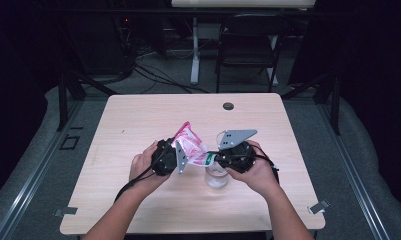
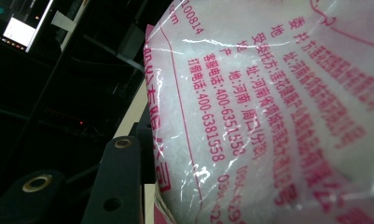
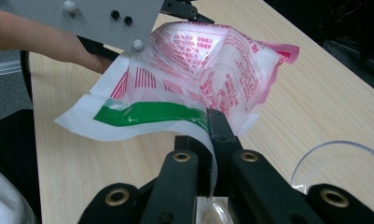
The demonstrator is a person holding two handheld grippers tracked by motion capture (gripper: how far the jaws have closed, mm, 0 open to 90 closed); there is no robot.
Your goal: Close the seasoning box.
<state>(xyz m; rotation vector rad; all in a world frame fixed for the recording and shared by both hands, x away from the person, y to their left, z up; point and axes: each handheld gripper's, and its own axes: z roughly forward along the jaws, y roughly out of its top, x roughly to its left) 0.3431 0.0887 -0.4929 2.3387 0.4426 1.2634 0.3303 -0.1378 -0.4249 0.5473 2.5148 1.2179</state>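
Right gripper view catches my right gripper [image 3: 211,140] clamped tight on the bag [image 3: 208,70] edge, glass [image 3: 334,158] just beside. High view adds my left gripper [image 1: 174,159] gripping the bag's other side above the table [image 1: 138,120], glass [image 1: 216,176] below.

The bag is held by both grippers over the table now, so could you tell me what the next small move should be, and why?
Probably tip the bag so its green-striped edge dips over the clear cup. The right gripper is shut on that edge, the left gripper holds the bag's body, and the cup stands just below, so pouring looks set up. Whether the edge is already open I cannot tell.
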